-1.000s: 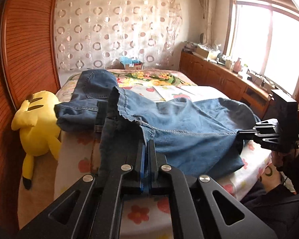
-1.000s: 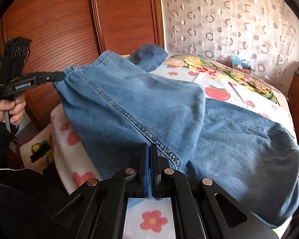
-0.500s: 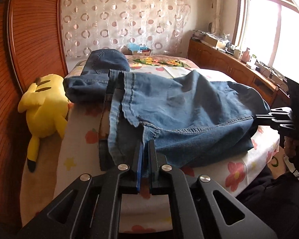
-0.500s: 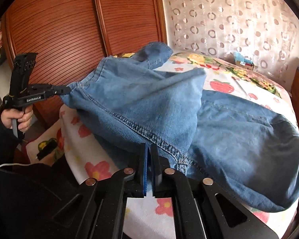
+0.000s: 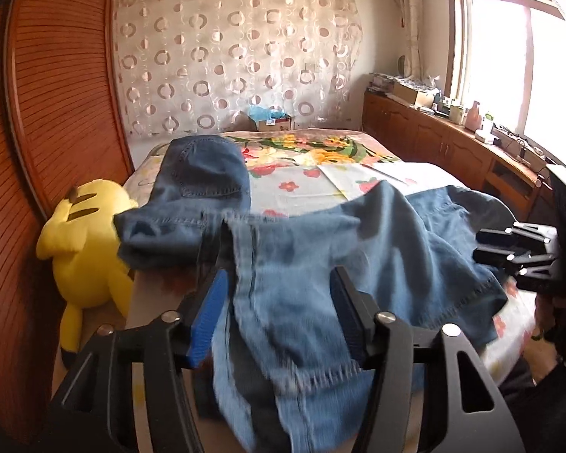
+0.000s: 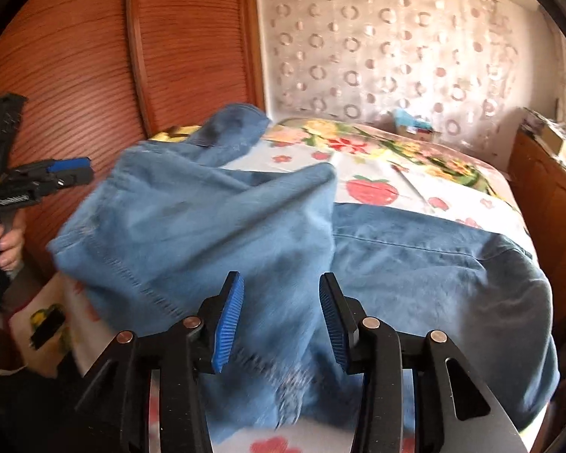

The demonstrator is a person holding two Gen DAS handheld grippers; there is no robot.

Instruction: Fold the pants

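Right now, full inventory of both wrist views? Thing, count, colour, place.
jeans: 1, blue denim, folded over on the bed's near end
bed: 1, floral cover, room centre
plush toy: 1, yellow, on the floor between bed and wardrobe
wardrobe: 1, reddish wood, beside the bed
curtain: 1, pale with rings, behind the bed
cardboard box: 1, brown, past the bed's far end
cabinet: 1, brown wood, under the window
left gripper: 1, black with blue pads, jaws opening, denim between them
right gripper: 1, same, jaws opening over denim

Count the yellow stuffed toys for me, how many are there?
1. The yellow plush toy lies on the floor beside the bed, against the reddish wooden wardrobe. More may be hidden.
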